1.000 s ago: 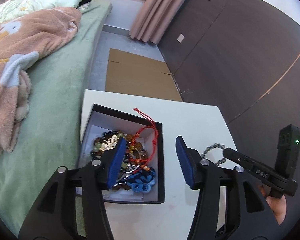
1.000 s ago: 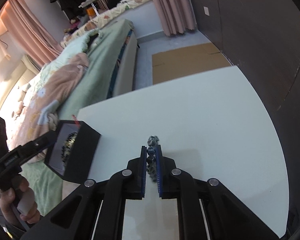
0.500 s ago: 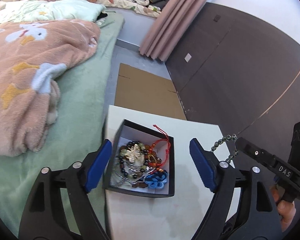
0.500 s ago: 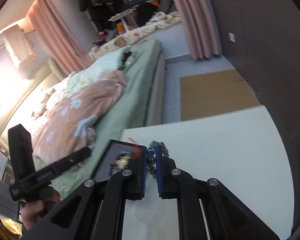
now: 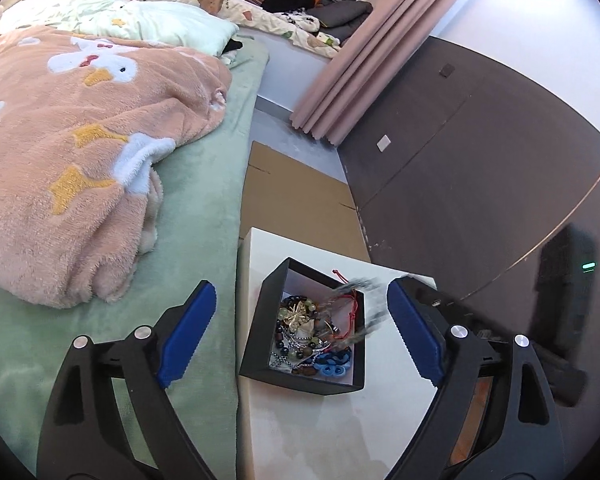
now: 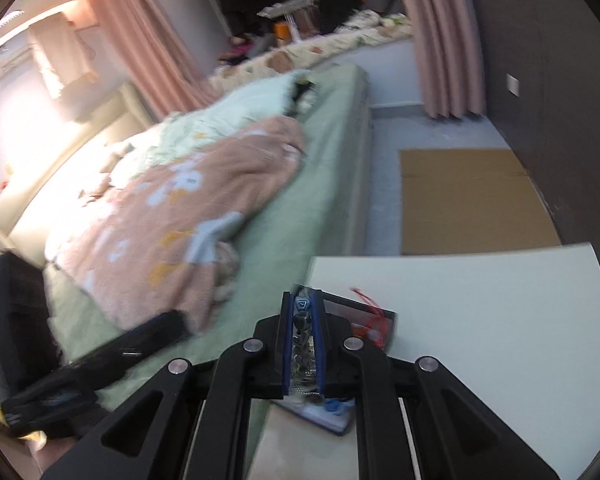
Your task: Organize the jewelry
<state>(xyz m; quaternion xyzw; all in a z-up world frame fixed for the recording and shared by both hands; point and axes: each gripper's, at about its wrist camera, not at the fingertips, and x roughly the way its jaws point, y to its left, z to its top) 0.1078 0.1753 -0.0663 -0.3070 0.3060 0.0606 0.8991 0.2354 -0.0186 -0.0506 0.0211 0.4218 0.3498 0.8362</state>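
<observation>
A black box point(image 5: 260, 344) full of mixed jewelry stands near the left edge of the white table point(image 5: 320, 432). My left gripper point(image 5: 302, 336) hovers above the box, wide open and widening, nothing between its blue pads point(image 5: 188, 340). My right gripper point(image 5: 428, 298) comes in from the right, with a dark bead bracelet point(image 5: 356, 308) dangling blurred over the box. In the right wrist view the bead bracelet point(image 6: 302, 340) fills the narrow gap of my right gripper point(image 6: 303, 312), whose jaws are starting to open. The box point(image 6: 380, 316) lies just beneath, a red cord point(image 6: 370, 312) sticking out.
A bed with a green sheet point(image 5: 204, 208) and a pink fleece blanket point(image 5: 80, 152) runs along the table's left side. Flat cardboard point(image 5: 296, 196) lies on the floor beyond the table. A dark panelled wall point(image 5: 480, 152) and pink curtain point(image 5: 340, 72) stand to the right.
The right gripper has carried the bead bracelet from the table's middle to above the box. The left gripper has opened wide, risen and drawn back from the box.
</observation>
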